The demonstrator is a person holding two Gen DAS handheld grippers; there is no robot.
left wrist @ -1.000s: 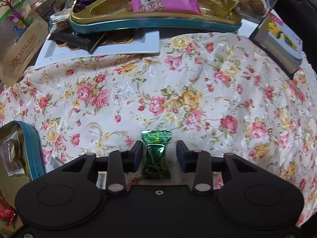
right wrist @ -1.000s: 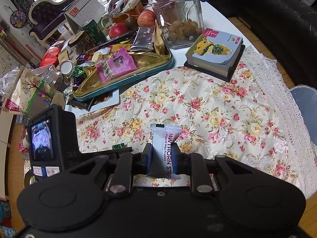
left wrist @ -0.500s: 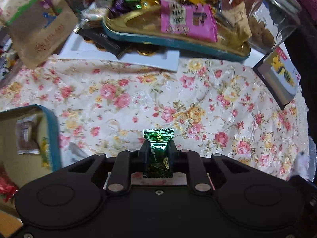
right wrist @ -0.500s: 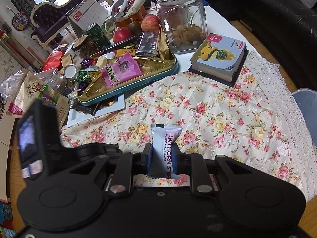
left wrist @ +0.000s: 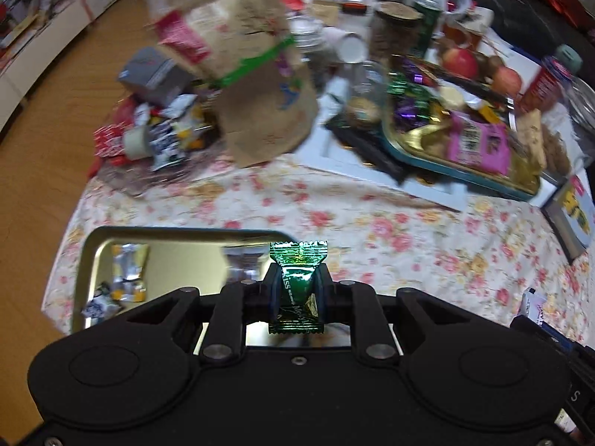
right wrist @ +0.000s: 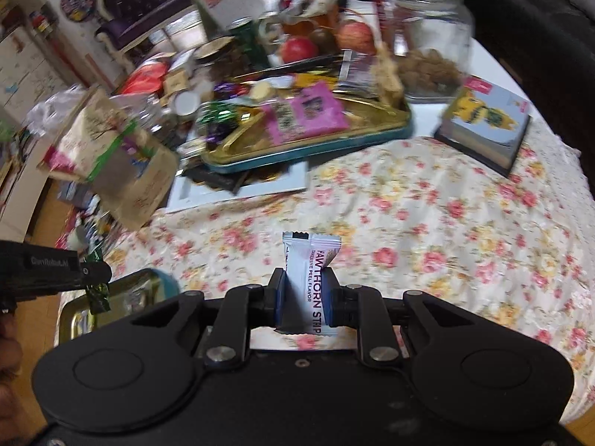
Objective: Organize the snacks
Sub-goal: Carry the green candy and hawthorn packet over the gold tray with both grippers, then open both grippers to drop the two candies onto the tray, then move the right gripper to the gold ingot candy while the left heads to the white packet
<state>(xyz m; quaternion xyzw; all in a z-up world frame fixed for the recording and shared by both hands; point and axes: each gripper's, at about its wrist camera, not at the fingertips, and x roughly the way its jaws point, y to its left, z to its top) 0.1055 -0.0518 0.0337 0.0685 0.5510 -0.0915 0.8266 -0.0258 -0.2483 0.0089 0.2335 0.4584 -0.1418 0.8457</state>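
The left gripper [left wrist: 297, 293] was clamped on a green foil-wrapped candy [left wrist: 297, 286], held up over the near gold tin [left wrist: 85, 260] on the floral tablecloth [left wrist: 409, 230]. The right gripper [right wrist: 306, 297] was closed on a white hawthorn strip packet [right wrist: 310, 278], above the cloth and beside that tin. Judged step: carrying both to the tin; next, lower and release inside. Farther off lay the crowded snack tray [right wrist: 316, 148].

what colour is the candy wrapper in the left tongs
Shiny metallic green candy wrapper; clearest in the left wrist view.
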